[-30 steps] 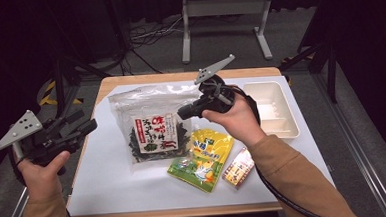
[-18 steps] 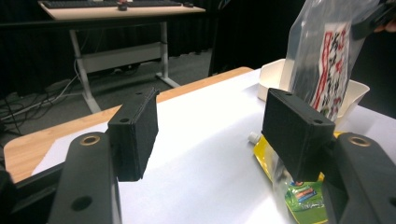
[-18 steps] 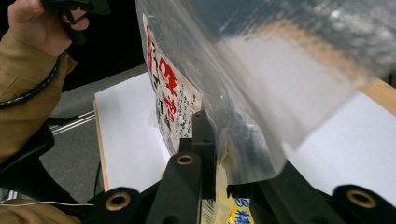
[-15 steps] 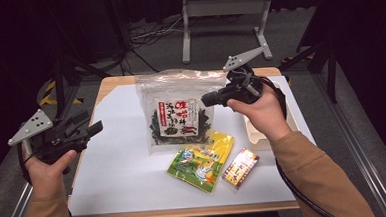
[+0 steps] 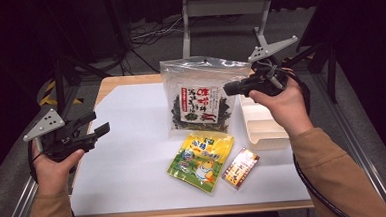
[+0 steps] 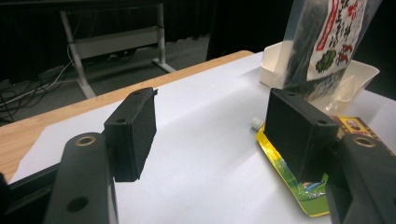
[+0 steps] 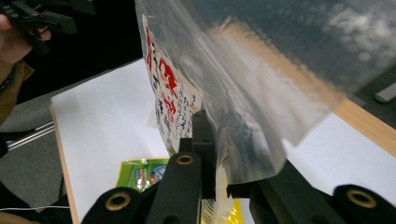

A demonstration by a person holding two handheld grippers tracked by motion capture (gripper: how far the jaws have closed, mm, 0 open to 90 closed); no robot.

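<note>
A clear bag of dark seaweed (image 5: 198, 95) with a red and white label hangs upright above the table's far middle. My right gripper (image 5: 228, 89) is shut on the bag's right edge, and in the right gripper view the plastic (image 7: 224, 93) is pinched between the jaws of my right gripper (image 7: 217, 140). At the table's left edge my left gripper (image 5: 97, 124) is open; its jaws have just been opening, with nothing between them. In the left gripper view, bare white table shows between the jaws of my left gripper (image 6: 210, 126), and the bag (image 6: 327, 42) hangs beyond.
A yellow-green pouch (image 5: 201, 154) lies flat near the front middle, with a small orange packet (image 5: 240, 167) to its right. A white tray (image 5: 262, 130) sits at the right side, just behind and below the hanging bag. White paper (image 5: 133, 156) covers the table.
My right gripper has carried the seaweed bag to the right and upward, toward the white tray. The left gripper's jaws stand a little wider, and that hand has shifted slightly.
</note>
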